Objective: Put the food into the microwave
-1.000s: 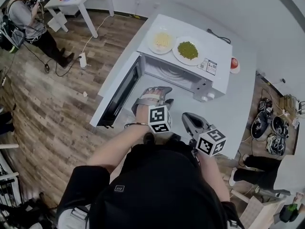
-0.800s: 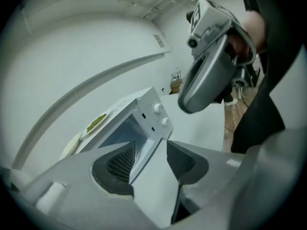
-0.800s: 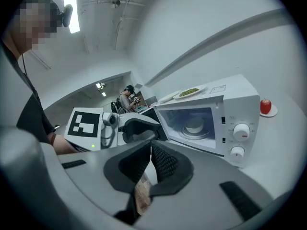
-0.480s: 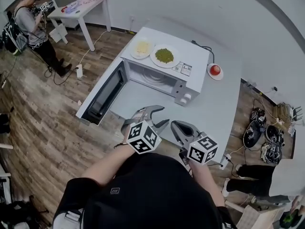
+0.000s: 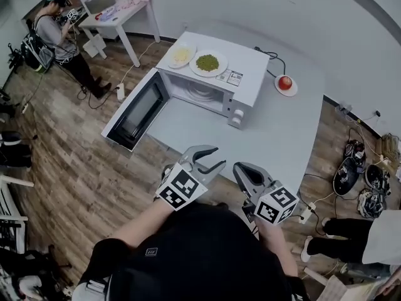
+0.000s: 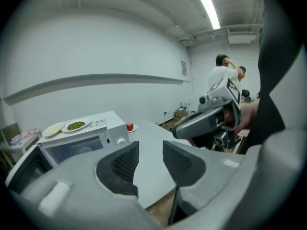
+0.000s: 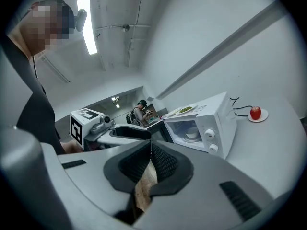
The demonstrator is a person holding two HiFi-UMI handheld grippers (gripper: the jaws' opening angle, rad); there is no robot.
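We see both plates of food on top of the microwave [image 5: 249, 64], at the far end of the worktop [image 5: 276, 137]. The green plate [image 5: 207, 63] sits near the middle of the top. The yellow plate [image 5: 180, 55] is just beside it, toward the hinge side. The door [image 5: 135, 113] hangs wide open, and the cavity faces us.

The left gripper [image 5: 215, 158] is held in the air at the worktop's near edge, well apart from the microwave. Its jaws have just been closing, yet they stand apart, and we see nothing between them but bare worktop. In the left gripper view both plates lie far off to the left of the jaws, not in line with the gap.

The right gripper [image 5: 239, 168] is just beside the left one, also at the near edge. In the right gripper view its jaws meet at the tips, with a slit below them that shows only wood floor [image 7: 141, 188], and nothing is gripped. From there the microwave stands up and to the right of the jaws, with the green plate on its top, well apart.

An apple [image 5: 285, 82] on a saucer [image 5: 292, 91] rests on the worktop beyond the microwave's control side.
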